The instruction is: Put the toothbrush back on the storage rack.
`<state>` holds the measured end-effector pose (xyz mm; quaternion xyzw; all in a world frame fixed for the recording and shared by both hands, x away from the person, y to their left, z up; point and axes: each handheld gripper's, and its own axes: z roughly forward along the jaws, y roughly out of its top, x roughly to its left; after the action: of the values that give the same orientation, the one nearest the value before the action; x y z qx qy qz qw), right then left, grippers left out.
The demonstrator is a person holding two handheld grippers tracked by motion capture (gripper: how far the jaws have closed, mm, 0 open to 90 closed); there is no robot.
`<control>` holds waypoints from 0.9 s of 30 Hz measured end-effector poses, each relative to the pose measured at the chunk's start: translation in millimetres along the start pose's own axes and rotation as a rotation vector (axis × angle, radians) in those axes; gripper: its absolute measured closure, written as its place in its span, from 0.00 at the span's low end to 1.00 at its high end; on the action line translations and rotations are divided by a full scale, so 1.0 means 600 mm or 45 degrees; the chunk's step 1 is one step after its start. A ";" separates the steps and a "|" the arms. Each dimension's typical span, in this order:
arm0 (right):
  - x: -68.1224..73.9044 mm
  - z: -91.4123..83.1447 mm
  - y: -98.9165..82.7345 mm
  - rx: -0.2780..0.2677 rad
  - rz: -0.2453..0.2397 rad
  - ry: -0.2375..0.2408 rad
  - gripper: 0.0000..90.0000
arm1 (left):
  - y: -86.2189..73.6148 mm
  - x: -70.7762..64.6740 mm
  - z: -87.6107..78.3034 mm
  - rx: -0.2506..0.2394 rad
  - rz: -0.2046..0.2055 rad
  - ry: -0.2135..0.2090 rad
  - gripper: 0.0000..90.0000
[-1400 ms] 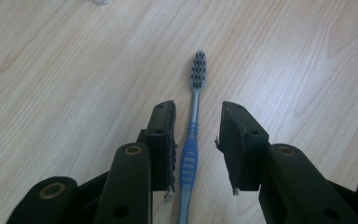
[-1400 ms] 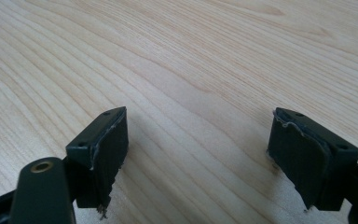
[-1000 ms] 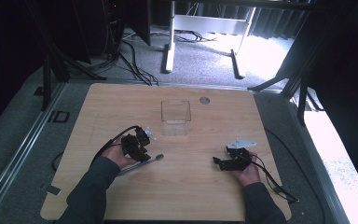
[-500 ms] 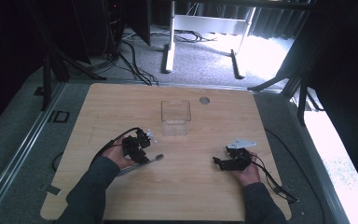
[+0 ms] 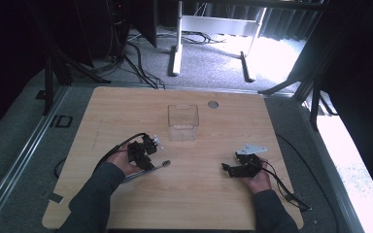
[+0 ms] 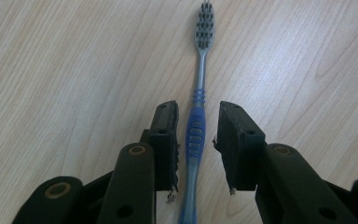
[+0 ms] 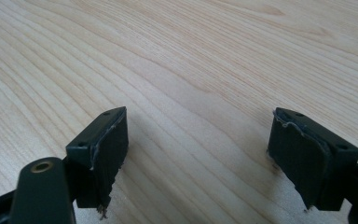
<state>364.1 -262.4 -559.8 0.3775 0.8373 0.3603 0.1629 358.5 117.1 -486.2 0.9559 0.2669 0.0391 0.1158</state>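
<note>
High view, table: light wooden table (image 5: 126, 111) on a grey carpeted floor, with cables and metal stand legs beyond its far edge.
High view, container: a clear plastic container (image 5: 183, 122) stands upright at the middle of the far half of the table; a small round grey disc (image 5: 213, 104) lies just beyond it to the right.
High view, left gripper: left gripper (image 5: 148, 154) is held low over the table, left of centre, with the person's hand behind it and a dark sleeve coming in from the bottom edge; a black cable loops from it.
High view, toothbrush: toothbrush (image 5: 148, 171) lies flat on the table under and beside the left gripper, head end pointing to the right, near the table's centre.
High view, right gripper: right gripper (image 5: 229, 169) is held low at the right of the table, well apart from the toothbrush, grey three-cornered plate on top, cable trailing to the right edge.
Left gripper view, jaws: parted, one on each side of the blue grip of the toothbrush (image 6: 196, 135); a narrow gap shows on both sides, so not clamped.
Left gripper view, toothbrush: blue and grey handle runs up between the jaws, bristled head at the top, flat on the wood.
Right gripper view, jaws: set wide apart, with bare wood grain between them; pads (image 7: 109, 144) look worn at the edges.
</note>
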 end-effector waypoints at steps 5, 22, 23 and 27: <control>0.000 0.000 0.000 0.000 0.000 0.000 0.22 | 0.001 -0.001 0.003 0.017 0.007 -0.002 0.77; 0.000 0.000 0.000 0.000 -0.001 0.000 0.22 | 0.002 -0.004 0.015 0.095 0.021 0.012 0.82; 0.000 0.000 0.000 0.000 0.000 0.000 0.22 | 0.001 -0.004 0.016 0.098 0.012 0.013 0.82; 0.000 0.000 0.000 0.000 0.000 0.000 0.22 | 0.001 -0.003 0.019 0.115 0.010 0.011 0.83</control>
<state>364.1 -262.4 -559.8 0.3774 0.8373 0.3603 0.1631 358.7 113.6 -497.2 0.9610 0.2653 0.0315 0.0711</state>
